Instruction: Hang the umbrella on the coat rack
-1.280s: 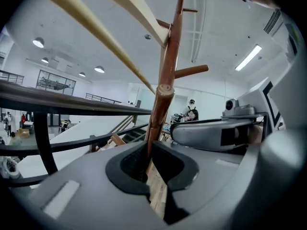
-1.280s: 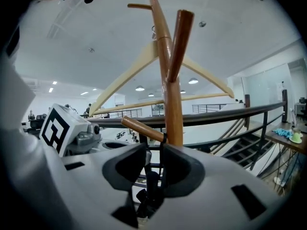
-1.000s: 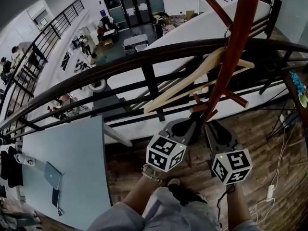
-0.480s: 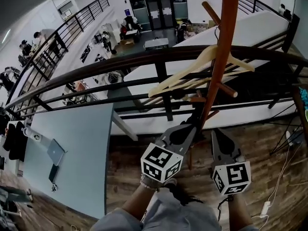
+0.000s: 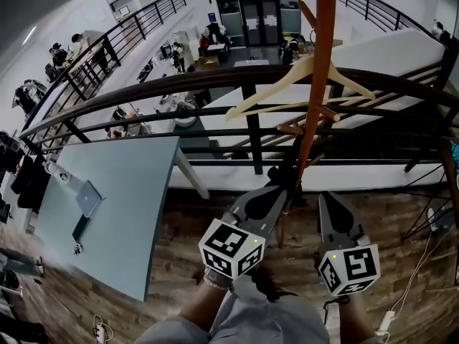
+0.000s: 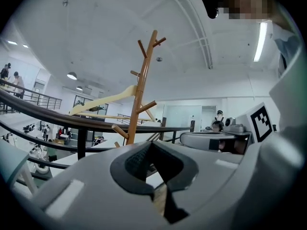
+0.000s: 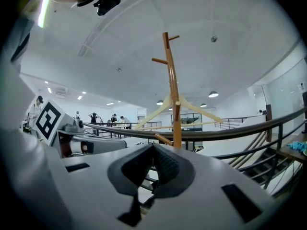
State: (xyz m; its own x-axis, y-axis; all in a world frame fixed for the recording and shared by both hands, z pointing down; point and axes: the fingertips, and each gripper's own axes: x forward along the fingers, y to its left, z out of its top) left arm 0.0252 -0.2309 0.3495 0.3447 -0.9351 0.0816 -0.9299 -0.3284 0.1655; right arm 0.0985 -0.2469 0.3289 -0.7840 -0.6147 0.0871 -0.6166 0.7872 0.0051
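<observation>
Reddish-brown wood fills the middle of the scene. The coat rack (image 5: 317, 70) rises straight in front of the person, and both tools are aimed at its lower part. The left claw (image 5: 278, 188) is pressed together, and its own view shows nothing between the pads. The right claw (image 5: 326, 198) is closed the same way and looks empty.

I cannot pick out the umbrella for certain. The only candidate is a dark shape (image 5: 284, 178) against the foot of the pole, just past the left claw's tip and below the low peg (image 5: 290, 129). If that is the umbrella, my reading is that the hanging step is at or near its end, and the next move would be a clean retreat. Both tools would need to back straight off without brushing the pegs. If it is not, the umbrella has yet to be found and gripped.

A pale wooden hanger (image 5: 287, 84) hangs on the rack higher up, its arms spread wide across the pole, so anything lifted that high would foul it. Close behind the rack runs a dark railing (image 5: 179, 84), leaving little room on the far side. To the person's left stands a light blue bench (image 5: 136, 185) carrying a laptop (image 5: 87, 196), well apart from the rack. A white cable (image 5: 412, 285) trails over the plank floor (image 5: 186, 242) on the right — something to mind when stepping back.
</observation>
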